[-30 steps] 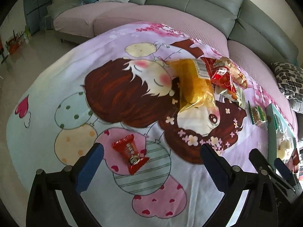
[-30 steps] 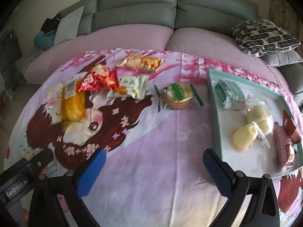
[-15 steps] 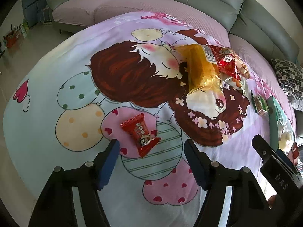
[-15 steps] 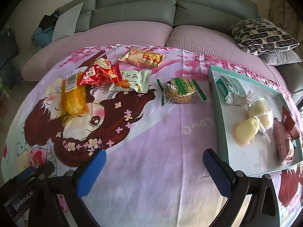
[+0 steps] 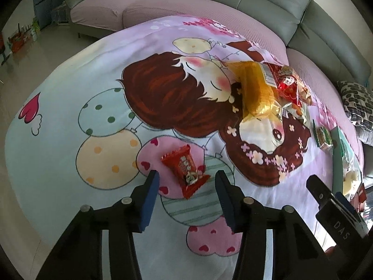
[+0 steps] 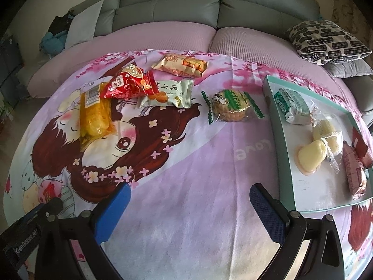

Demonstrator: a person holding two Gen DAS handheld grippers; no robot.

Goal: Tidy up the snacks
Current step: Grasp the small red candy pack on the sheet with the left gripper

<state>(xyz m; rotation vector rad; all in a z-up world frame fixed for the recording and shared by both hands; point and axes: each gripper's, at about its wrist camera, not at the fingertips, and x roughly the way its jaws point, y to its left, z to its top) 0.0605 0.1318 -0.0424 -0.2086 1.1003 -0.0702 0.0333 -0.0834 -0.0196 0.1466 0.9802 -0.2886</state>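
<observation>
Left gripper (image 5: pixel 186 186), jaws apart, straddles the small red foil candy packet (image 5: pixel 185 169) lying alone on the cartoon-print cloth (image 5: pixel 93 81), apparently lined up to grab it for the teal tray (image 6: pixel 283 163); right gripper (image 6: pixel 188 212) hangs open, empty.

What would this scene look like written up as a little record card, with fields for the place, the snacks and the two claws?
Place: cartoon-print blanket in front of a grey sofa
Left gripper: open, fingers on either side of a small red packet, not touching it
Right gripper: open, nothing between its fingers
Tray: teal rim, holds several wrapped snacks
Loose snacks: yellow cake bag, red bag, round cookie, among others
</observation>
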